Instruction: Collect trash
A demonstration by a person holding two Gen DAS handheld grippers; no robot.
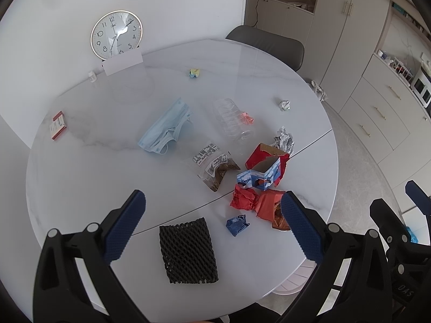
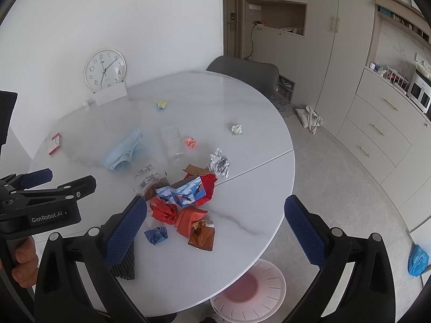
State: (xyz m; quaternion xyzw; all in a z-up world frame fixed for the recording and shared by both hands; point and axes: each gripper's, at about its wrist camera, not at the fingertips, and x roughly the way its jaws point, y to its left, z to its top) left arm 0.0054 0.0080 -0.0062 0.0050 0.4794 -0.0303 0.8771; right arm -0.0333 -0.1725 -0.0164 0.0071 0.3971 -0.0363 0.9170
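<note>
Trash is scattered on a round white marble table. A black foam net sleeve lies nearest, just beyond my open, empty left gripper. Beyond it lie a blue wad, red crumpled wrappers, a torn red-and-blue box, a clear labelled bag, a blue face mask and a clear plastic bottle. My right gripper is open and empty above the red wrappers, blue wad and brown foil wrapper.
A pink-and-white bin stands on the floor under the table's near right edge. A clock and white card lean at the wall. A grey chair stands behind the table. Small paper wads and a red packet lie farther out.
</note>
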